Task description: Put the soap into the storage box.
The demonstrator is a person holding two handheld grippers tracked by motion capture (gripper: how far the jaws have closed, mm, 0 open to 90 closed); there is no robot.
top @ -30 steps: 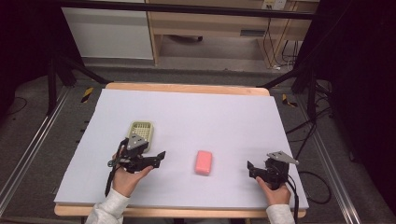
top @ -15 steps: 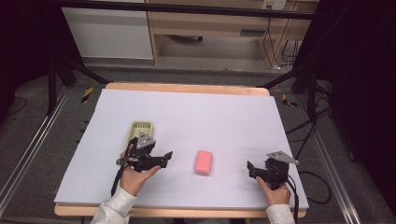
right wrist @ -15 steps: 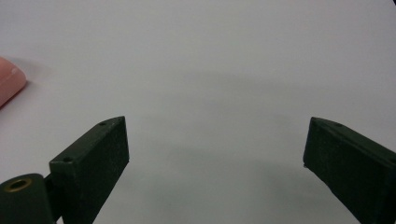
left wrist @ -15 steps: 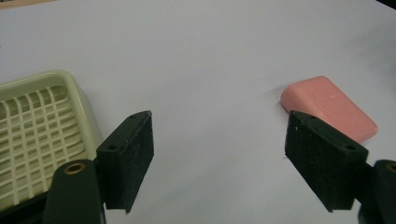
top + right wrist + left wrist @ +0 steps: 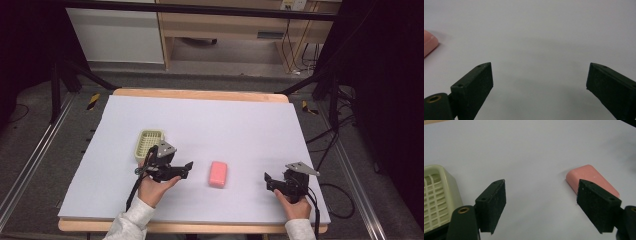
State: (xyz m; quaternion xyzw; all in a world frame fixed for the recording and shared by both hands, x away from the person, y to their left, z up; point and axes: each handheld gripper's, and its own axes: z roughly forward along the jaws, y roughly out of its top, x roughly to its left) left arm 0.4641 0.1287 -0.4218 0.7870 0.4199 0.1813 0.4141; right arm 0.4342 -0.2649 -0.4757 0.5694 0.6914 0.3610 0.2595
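The high view looked forward and down from above the near edge of the table (image 5: 200, 115), taking in the whole white top and the floor beyond its far edge. The left gripper view sat low and close to the top, facing along its own jaws toward the pink block (image 5: 590, 178), with the pale green basket (image 5: 437, 195) at its left edge. The right gripper view, equally low, caught that block (image 5: 429, 45) at its left edge. All three views shared the block.
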